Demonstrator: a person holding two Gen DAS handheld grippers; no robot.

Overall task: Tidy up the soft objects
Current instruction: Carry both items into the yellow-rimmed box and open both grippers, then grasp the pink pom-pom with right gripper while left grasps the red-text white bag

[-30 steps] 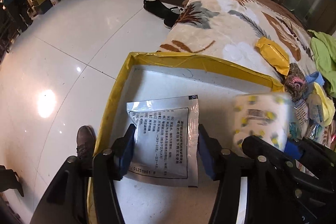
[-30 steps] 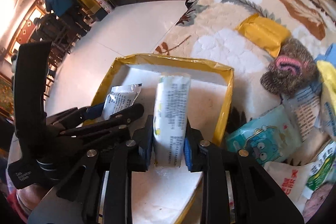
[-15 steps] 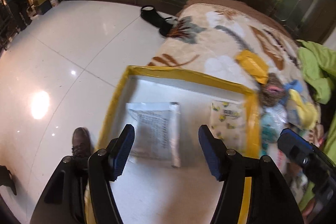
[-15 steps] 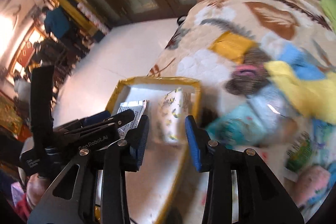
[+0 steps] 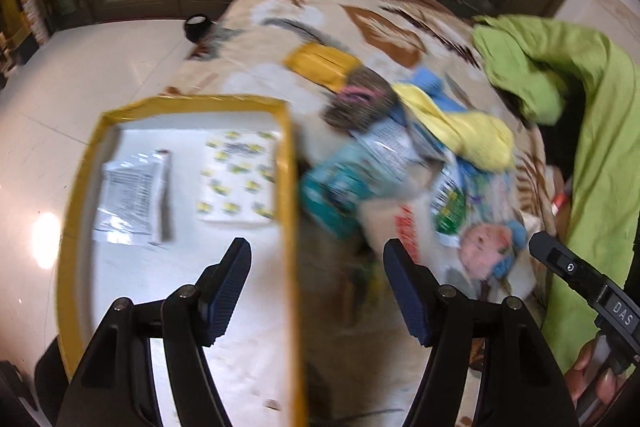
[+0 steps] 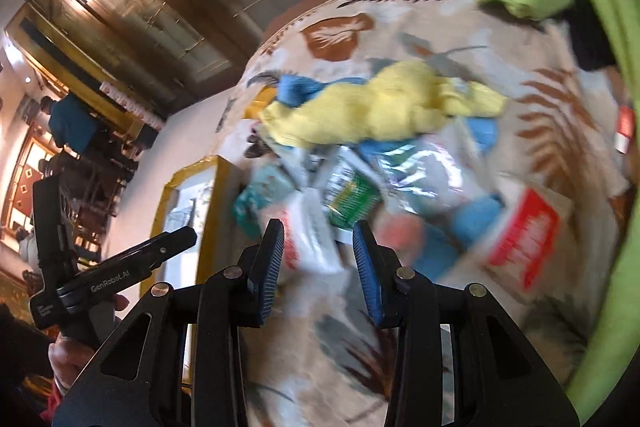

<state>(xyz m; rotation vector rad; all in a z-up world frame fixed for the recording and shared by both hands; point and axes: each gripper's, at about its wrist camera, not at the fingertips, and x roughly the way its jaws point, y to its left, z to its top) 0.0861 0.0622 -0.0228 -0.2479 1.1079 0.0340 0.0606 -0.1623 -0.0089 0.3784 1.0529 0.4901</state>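
Progress: silver sachet (image 5: 134,199) and yellow-print pack (image 5: 239,183) boxed at 9 o'clock; pile (image 5: 420,179) at 2 o'clock unsorted. Left gripper (image 5: 316,287) jaws just opening, wide, empty; right gripper (image 6: 318,267) jaws narrow, empty.

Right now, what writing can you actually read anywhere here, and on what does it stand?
"DAS": on the black body of the right gripper, seen from the left wrist.
"GenRobot.AI": on the black body of the left gripper, seen from the right wrist.
Silver sachet, patterned tissue pack, red-printed packet: all print blurred, unreadable.

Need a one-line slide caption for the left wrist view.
Empty left gripper open above yellow-rimmed box holding two packets, soft-item pile beside it.
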